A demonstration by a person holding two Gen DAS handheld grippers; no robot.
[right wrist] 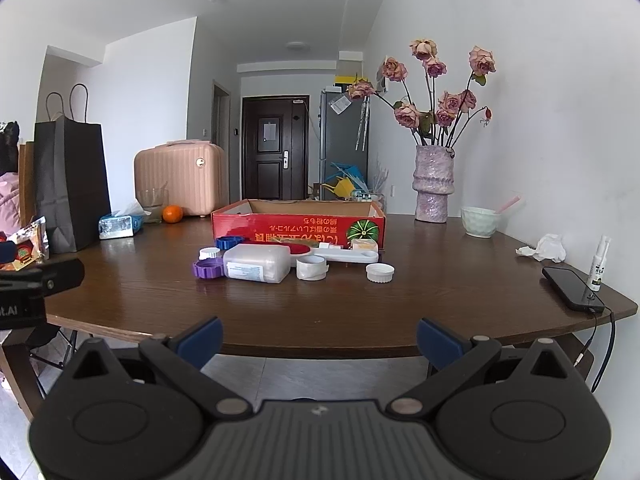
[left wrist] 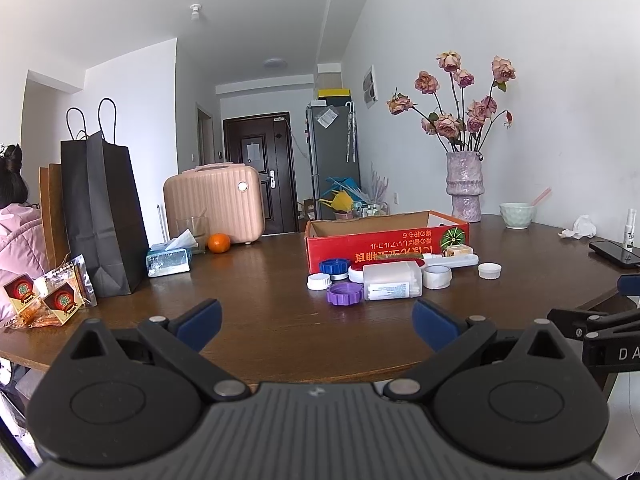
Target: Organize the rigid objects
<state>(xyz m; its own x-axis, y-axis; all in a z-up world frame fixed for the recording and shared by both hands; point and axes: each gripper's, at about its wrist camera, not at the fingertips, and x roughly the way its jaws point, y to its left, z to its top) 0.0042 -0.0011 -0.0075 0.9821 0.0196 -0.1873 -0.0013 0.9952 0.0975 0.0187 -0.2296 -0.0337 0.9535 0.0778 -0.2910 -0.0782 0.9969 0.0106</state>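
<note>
Here, both the left gripper [left wrist: 316,320] and right gripper [right wrist: 318,340] gape empty before the red box [right wrist: 298,224].

The red cardboard box [right wrist: 298,229] carries white East Asian lettering, upside down, too distorted to read surely; "D A" stands on the black gripper body [left wrist: 612,350] at 3 o'clock; "t.AI" on the other gripper's body [right wrist: 16,310] at 9 o'clock.

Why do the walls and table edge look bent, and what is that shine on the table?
Left wrist view: fisheye lens bows the table edge, corners darken. Right wrist view: same curving; daylight glare streaks the tabletop before the red box; the right hand-held gripper looks oversized up close.
</note>
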